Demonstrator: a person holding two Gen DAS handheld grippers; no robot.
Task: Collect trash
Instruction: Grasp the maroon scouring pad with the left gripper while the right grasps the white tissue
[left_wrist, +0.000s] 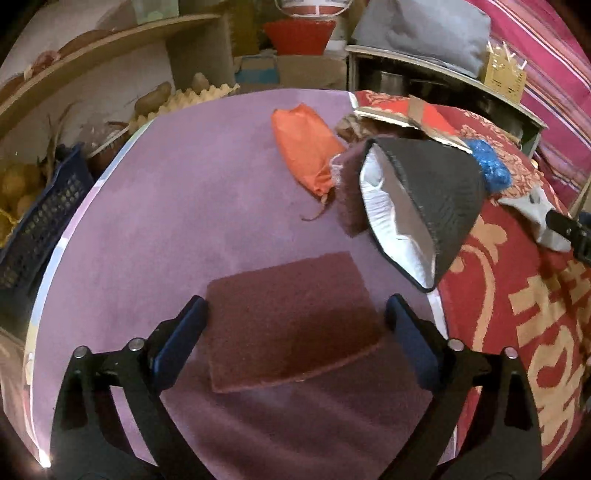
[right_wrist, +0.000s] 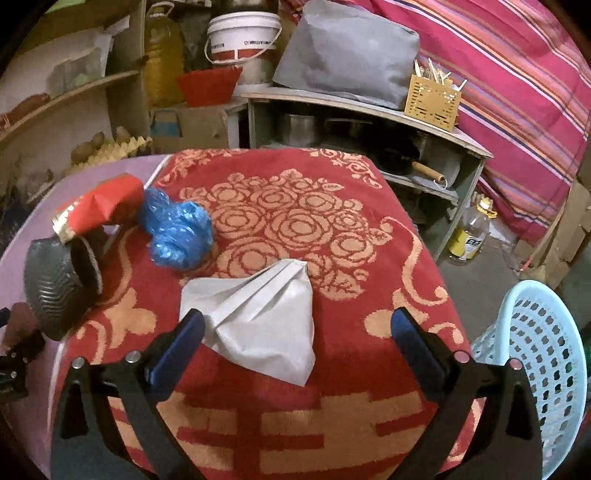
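1. Two grippers, both spread wide and holding nothing. My left gripper (left_wrist: 295, 310) hovers over a maroon scouring pad (left_wrist: 291, 321) lying flat on the purple table (left_wrist: 177, 206).
2. My right gripper (right_wrist: 297, 325) straddles a crumpled white paper (right_wrist: 258, 321) on the red floral cloth (right_wrist: 369, 288).
3. Beyond it lie a blue plastic wad (right_wrist: 177, 232) and a red packet (right_wrist: 107, 206), just beside each other.
4. An orange pouch (left_wrist: 306, 147) rests near a black silver-lined bag (left_wrist: 424, 199).
5. A pale blue basket (right_wrist: 539, 358) stands beside the table, at my right.
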